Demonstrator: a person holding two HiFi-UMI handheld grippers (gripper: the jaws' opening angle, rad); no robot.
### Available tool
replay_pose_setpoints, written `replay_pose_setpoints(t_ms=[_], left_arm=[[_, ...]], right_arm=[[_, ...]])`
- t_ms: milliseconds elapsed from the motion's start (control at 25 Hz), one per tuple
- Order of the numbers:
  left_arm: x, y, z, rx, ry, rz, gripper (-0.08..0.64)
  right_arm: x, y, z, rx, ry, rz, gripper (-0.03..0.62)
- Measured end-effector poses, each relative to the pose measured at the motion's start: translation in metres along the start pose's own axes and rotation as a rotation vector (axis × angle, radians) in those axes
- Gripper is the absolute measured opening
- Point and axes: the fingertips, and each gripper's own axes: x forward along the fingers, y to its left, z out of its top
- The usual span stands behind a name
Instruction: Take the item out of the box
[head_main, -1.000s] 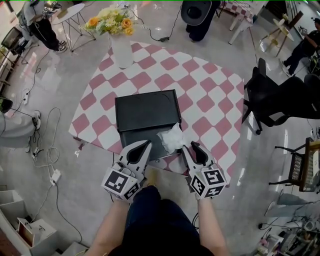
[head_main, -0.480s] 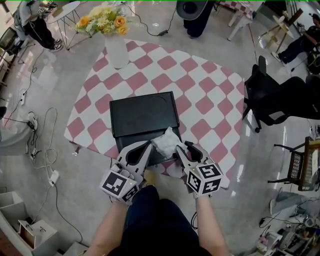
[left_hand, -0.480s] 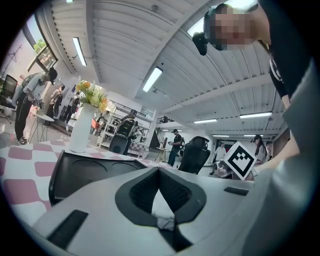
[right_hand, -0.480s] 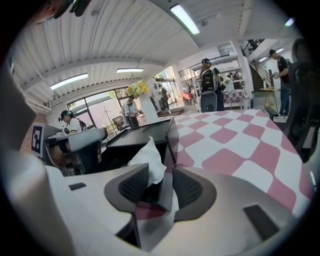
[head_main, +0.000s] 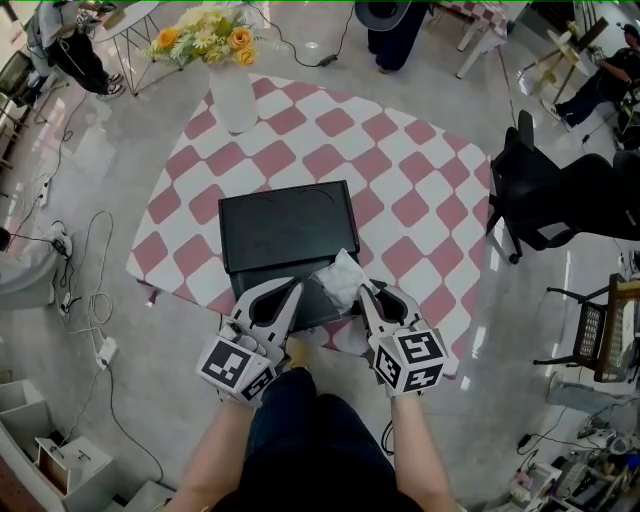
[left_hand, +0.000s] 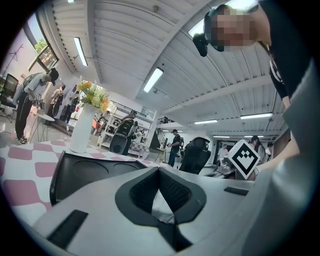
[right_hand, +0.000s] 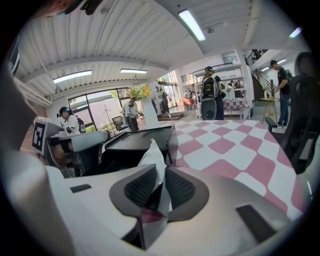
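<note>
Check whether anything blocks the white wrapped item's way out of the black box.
Nothing visible does. The right gripper has just been closing its jaws and now pinches the white wrapped item, which sticks up at the near right corner of the black box. Its lid is open behind; the left gripper sits alongside.

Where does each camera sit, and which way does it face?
Head view: on the head, steeply down at the table, black box, left hand-held gripper, right hand-held gripper; forearms and legs show.
Left gripper view: on the left one, level across the box toward the vase; the person's torso shows.
Right gripper view: on the right one, along jaws that have just been closing on the white item; the left hand shows.
Shared: all three see the box.
</note>
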Motion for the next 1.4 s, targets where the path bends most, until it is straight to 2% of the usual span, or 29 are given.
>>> replay_pose_setpoints(t_ms=[360, 1080, 1400], left_arm=[[-0.012, 0.001, 0.006, 0.004, -0.016, 0.017, 0.0], [-0.057, 0.008, 0.023, -0.002, -0.079, 0.111, 0.0], [-0.084, 0.002, 0.023, 0.024, -0.087, 0.151, 0.0]], right_arm=[[-0.011, 0.007, 0.015, 0.044, -0.087, 0.034, 0.038], [-0.035, 0.043, 0.035, -0.018, -0.15, 0.1, 0.037], [-0.053, 0.054, 0.04, -0.034, -0.187, 0.114, 0.037]])
